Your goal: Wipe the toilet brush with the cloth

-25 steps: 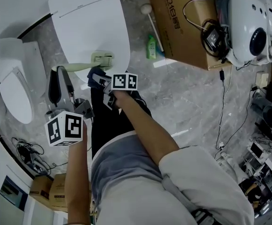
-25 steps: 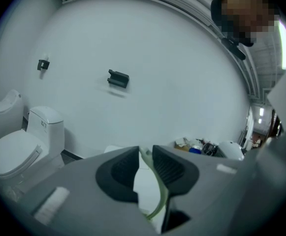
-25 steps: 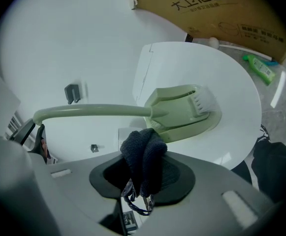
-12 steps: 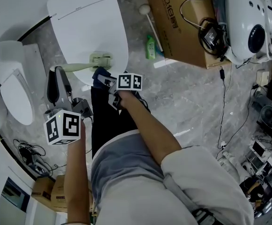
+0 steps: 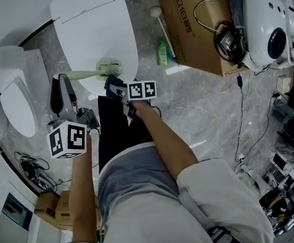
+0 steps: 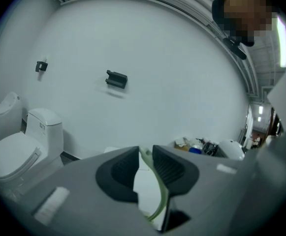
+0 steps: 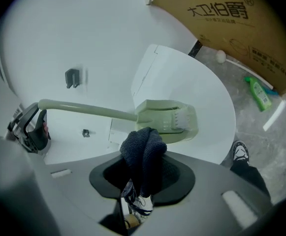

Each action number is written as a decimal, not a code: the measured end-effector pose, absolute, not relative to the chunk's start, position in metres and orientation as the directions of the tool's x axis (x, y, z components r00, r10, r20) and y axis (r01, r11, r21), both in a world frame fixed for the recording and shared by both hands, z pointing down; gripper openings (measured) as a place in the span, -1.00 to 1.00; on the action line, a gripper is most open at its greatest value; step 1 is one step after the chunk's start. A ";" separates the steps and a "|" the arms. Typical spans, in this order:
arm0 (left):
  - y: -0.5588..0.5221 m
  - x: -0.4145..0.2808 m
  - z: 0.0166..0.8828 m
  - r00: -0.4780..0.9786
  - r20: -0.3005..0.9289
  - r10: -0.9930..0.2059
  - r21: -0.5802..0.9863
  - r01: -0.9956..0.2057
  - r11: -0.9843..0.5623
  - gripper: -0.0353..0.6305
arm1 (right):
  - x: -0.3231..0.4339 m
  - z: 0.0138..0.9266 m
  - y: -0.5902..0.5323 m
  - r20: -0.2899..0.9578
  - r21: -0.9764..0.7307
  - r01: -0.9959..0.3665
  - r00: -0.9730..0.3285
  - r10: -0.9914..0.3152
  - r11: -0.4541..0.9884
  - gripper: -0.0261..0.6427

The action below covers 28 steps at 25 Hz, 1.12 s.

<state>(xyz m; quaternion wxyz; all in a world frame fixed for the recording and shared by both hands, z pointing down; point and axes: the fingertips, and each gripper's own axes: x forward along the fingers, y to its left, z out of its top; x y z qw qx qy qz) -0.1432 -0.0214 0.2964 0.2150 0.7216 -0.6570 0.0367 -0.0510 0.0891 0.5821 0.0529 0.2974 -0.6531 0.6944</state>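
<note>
- Your left gripper (image 6: 143, 157) was clamped narrow on the toilet brush (image 7: 167, 121) handle.
- Brush head sat over the toilet lid (image 7: 202, 97), near its front edge.
- Your right gripper (image 7: 143, 176) pinched the cloth (image 7: 143, 151) just beside it, at that edge.
</note>
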 end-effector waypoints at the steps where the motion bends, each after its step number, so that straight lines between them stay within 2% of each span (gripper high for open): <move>1: -0.022 -0.144 0.297 0.133 0.337 -0.932 0.265 -0.963 -0.041 -0.89 | -0.049 0.584 0.090 0.496 -0.867 -0.483 -0.813 -0.304 -0.123 -0.61; 9: -0.022 -0.142 0.296 0.139 0.334 -0.932 0.263 -0.964 -0.050 -0.89 | -0.040 0.594 0.092 0.591 -0.792 -0.610 -0.774 -0.228 0.015 -0.61; 13: -0.022 -0.142 0.296 0.146 0.338 -0.930 0.259 -0.964 -0.057 -0.89 | -0.042 0.599 0.091 0.636 -0.740 -0.659 -0.751 -0.178 0.135 -0.61; 20: -0.023 -0.142 0.297 0.148 0.339 -0.929 0.252 -0.966 -0.062 -0.89 | -0.046 0.608 0.087 0.679 -0.667 -0.680 -0.723 -0.127 0.303 -0.61; 28: -0.021 -0.142 0.299 0.148 0.341 -0.928 0.250 -0.966 -0.063 -0.89 | -0.045 0.623 0.093 0.715 -0.617 -0.695 -0.691 -0.105 0.368 -0.61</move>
